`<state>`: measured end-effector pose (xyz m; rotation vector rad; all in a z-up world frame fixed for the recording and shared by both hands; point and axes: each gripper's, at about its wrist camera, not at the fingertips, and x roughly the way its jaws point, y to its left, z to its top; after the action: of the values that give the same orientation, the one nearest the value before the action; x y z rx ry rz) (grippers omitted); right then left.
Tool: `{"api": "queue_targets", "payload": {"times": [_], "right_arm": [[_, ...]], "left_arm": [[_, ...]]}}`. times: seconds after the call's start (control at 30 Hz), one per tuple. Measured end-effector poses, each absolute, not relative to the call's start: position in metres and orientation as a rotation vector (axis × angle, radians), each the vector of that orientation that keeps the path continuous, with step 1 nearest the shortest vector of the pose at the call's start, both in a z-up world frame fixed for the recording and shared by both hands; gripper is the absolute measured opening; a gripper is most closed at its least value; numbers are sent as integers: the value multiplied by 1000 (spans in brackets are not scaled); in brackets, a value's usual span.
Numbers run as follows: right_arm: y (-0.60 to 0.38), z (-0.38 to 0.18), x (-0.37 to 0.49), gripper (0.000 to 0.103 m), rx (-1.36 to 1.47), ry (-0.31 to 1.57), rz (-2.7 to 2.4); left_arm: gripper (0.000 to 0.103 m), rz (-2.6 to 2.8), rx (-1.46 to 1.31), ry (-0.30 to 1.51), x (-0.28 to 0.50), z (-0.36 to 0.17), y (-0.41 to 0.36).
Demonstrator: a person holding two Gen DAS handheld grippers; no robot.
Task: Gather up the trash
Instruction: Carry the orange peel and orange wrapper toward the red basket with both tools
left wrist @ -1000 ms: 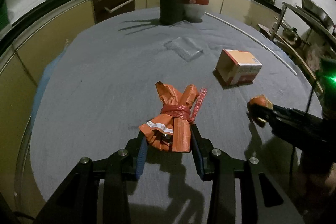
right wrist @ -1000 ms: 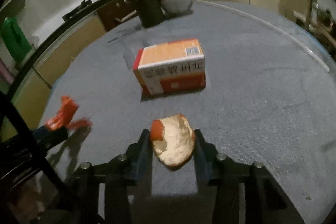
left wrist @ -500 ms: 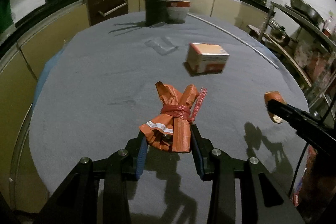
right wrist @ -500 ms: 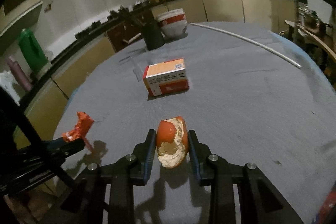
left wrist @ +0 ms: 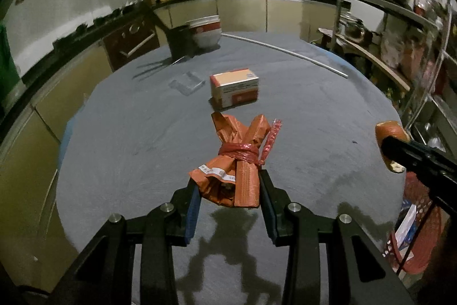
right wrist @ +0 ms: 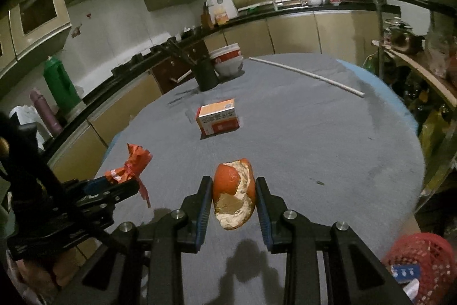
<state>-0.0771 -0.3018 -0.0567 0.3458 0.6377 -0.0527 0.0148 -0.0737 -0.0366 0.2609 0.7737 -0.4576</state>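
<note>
Over the grey tabletop, the left gripper has its jaws clamped on a crumpled orange wrapper bundle tied with red plastic, held above the cloth. The right gripper has its jaws pressed on an orange peel. 1 orange-and-white carton lies farther back, and a red basket sits below the tabletop's edge.

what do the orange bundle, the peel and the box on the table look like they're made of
Orange bundle: thin glossy plastic film, probably; it is crinkled, shiny and tied with a red strip.
Peel: citrus rind, with orange skin outside and pale matte pith inside.
Box: printed cardboard, with flat faces and sharp folded edges.
</note>
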Motion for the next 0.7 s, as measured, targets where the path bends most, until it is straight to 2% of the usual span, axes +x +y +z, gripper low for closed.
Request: {"api": "queue_targets", "payload": {"times": [0.7], "right_arm": [[-339,-56,-164,32,403,584,-132]], "left_arm": [[40,-487,421,691,-34,-30,-121]]}}
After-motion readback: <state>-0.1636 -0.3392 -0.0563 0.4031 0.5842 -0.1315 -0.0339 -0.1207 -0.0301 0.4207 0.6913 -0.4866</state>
